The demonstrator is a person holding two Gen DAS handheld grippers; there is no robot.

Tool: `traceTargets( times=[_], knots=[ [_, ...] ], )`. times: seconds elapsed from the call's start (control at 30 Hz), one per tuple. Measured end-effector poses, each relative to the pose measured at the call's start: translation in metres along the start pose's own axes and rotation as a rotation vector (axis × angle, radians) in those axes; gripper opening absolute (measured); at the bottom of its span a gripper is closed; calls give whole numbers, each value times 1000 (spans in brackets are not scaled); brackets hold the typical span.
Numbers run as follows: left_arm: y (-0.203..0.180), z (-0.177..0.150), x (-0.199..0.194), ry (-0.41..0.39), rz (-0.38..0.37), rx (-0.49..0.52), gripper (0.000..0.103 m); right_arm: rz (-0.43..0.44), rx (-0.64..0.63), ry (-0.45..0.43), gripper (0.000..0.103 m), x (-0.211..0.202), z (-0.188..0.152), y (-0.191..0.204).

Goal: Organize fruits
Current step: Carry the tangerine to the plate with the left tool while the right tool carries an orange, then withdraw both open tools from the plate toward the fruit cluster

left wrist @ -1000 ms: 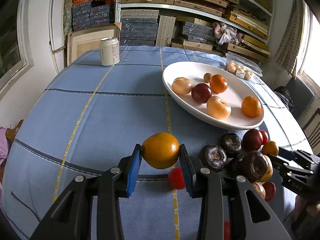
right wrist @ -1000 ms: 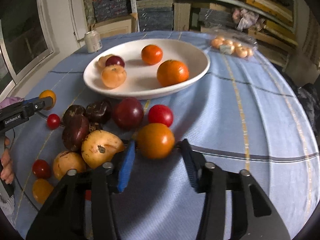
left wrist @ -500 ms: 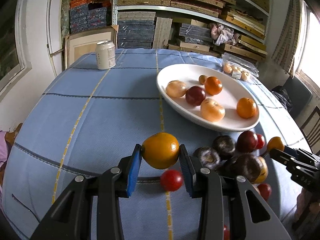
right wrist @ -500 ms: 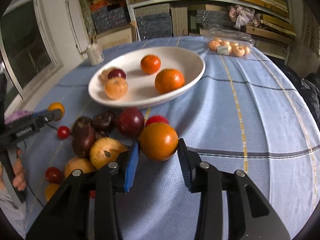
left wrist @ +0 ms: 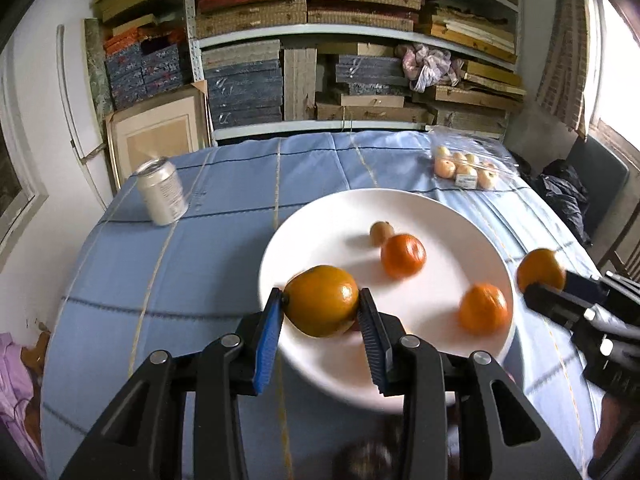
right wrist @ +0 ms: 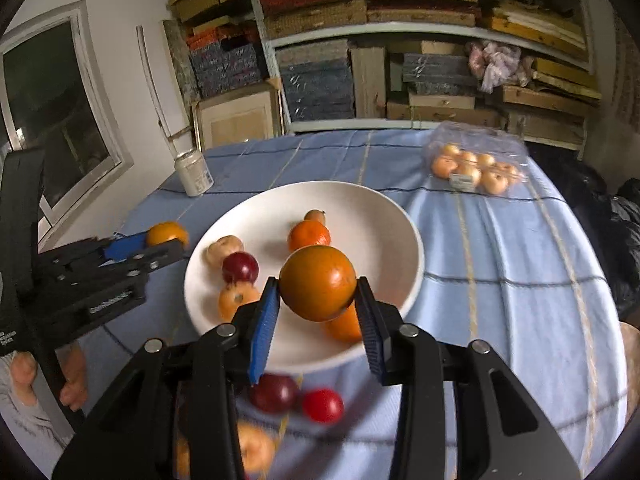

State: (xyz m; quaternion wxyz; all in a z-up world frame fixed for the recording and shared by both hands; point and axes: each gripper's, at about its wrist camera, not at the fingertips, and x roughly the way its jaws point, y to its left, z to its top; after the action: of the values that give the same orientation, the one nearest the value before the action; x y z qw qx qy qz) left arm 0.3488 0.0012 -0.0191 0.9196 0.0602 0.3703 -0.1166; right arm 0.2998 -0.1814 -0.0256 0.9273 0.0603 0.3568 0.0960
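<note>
In the left wrist view, a pale drinks can (left wrist: 162, 192) stands at the upper left on the blue checked tablecloth (left wrist: 132, 268). At lower centre the left gripper (left wrist: 321, 312) is clamped on a yellow-orange fruit (left wrist: 321, 300), its blue pads pressing both sides, and the fruit hangs over the near-left rim of the white plate (left wrist: 320, 224). On the plate to the right lie a small tan fruit (left wrist: 380, 233), touching a tangerine (left wrist: 403, 255), and a second tangerine (left wrist: 484, 309) near the right rim. A clear bag of small pale fruits (left wrist: 466, 164) lies at upper right, well apart from the plate. At the right edge the right gripper (left wrist: 538, 280) comes in, closed on an orange fruit (left wrist: 538, 269).

In the right wrist view, a hand (right wrist: 44, 376) at the lower left holds the left gripper's handle, and that gripper's fruit sits just left of the plate's rim. On the plate's left half lie a tan fruit (right wrist: 224, 248), a dark red fruit (right wrist: 240, 267) touching it, and an orange one (right wrist: 236, 298) below. At centre the right gripper's jaws grip the orange fruit over the plate's near part. Below the plate, on the cloth, blurred loose fruits lie together: a dark red one (right wrist: 274, 393), a bright red one (right wrist: 323, 405) beside it, and a yellowish one (right wrist: 254, 446).
</note>
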Motion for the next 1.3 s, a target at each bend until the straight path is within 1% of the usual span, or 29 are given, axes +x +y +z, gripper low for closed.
traceTargets(
  times=[0.1, 0.23, 0.37, 0.47, 0.5, 0.53, 0.6, 0.67, 0.7, 0.77, 0.8, 0.83, 0.87, 0.9, 0.93, 0.97, 1.0, 1.03, 1.07, 1.2, 1.3],
  knots=[
    [0, 14, 32, 39, 6, -7, 38, 4, -14, 46, 38, 31, 10, 1],
    [0, 23, 72, 95, -9, -24, 38, -7, -41, 93, 38, 62, 12, 0],
    [-5, 30, 89, 101, -15, -13, 39, -11, -43, 118, 38, 82, 13, -3],
    [-9, 33, 95, 104, -21, -11, 42, -12, -48, 135, 38, 91, 11, -5],
    [-9, 34, 95, 105, -22, -15, 44, -13, -51, 137, 39, 92, 10, -5],
    [-8, 34, 93, 104, -21, -21, 45, -20, -53, 128, 39, 90, 10, -6],
    [-5, 33, 85, 98, -25, -33, 45, -18, -46, 109, 39, 81, 12, -7],
    [3, 31, 72, 91, -28, -47, 45, -5, -29, 78, 39, 66, 14, -9],
    [6, 30, 64, 86, -23, -52, 45, 6, -13, 49, 39, 52, 14, -10],
    [17, 23, 42, 69, -5, -60, 46, 20, 6, 14, 39, 31, 11, -11],
    [21, 19, 31, 60, 4, -64, 48, 27, 21, -11, 39, 15, 7, -11],
    [27, 12, 17, 47, 15, -72, 51, 34, 37, -32, 40, 3, 2, -12],
    [30, 5, 6, 36, 27, -76, 57, 39, 49, -46, 41, -7, -3, -13],
    [33, -6, -9, 18, 50, -76, 61, 43, 69, -68, 46, -21, -13, -14],
    [34, -14, -19, 8, 67, -71, 61, 42, 84, -83, 55, -30, -22, -15],
    [35, -24, -28, -1, 81, -67, 61, 42, 103, -104, 59, -40, -33, -17],
    [36, -34, -37, -8, 89, -68, 62, 41, 117, -118, 66, -47, -43, -17],
    [38, -48, -45, -9, 83, -77, 62, 44, 128, -130, 69, -54, -55, -16],
    [40, -60, -50, -5, 75, -88, 62, 44, 126, -132, 69, -58, -66, -14],
    [48, -104, -57, 15, 94, -113, 62, 20, 73, -117, 69, -63, -96, 0],
    [51, -123, -54, 43, 87, -118, 62, 13, 39, -110, 71, -64, -110, 9]
  ],
)
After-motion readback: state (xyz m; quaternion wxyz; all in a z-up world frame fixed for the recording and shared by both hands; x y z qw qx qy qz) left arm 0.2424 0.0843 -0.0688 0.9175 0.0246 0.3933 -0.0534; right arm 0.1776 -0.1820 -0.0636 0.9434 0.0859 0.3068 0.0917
